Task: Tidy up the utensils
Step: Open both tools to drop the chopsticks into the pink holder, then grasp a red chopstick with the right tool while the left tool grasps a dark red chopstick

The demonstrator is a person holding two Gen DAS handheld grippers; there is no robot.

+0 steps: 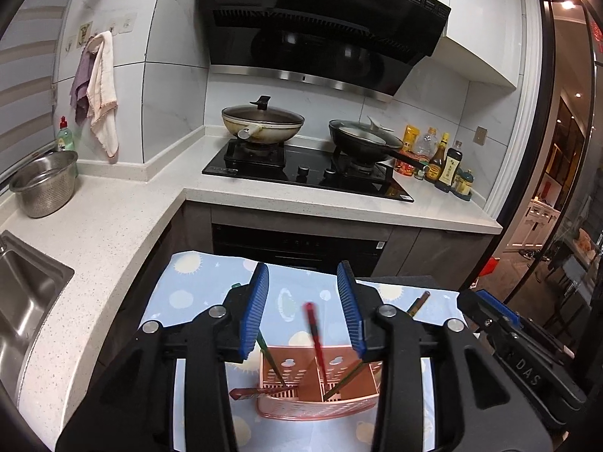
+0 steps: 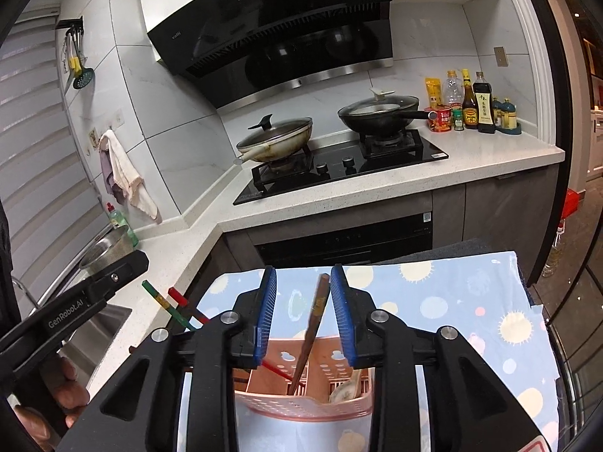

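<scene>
A pink perforated utensil basket [image 1: 316, 403] stands on a blue patterned cloth [image 1: 181, 297]; it also shows in the right wrist view [image 2: 301, 403]. A red chopstick [image 1: 316, 333] and green chopsticks [image 1: 269, 358] stand in it. My left gripper [image 1: 304, 312] is open above the basket, the red chopstick between its blue pads without touching. My right gripper [image 2: 303, 316] is open above the basket, and a brown chopstick [image 2: 312, 324] stands loose between its pads. A pale spoon [image 2: 345, 390] lies in the basket's right compartment.
A white counter [image 1: 113, 226] with a steel sink [image 1: 22, 293] and a steel colander [image 1: 45, 184] lies to the left. A black hob [image 1: 305, 173] with two lidded pans stands behind. Sauce bottles [image 2: 475, 105] stand at the back right.
</scene>
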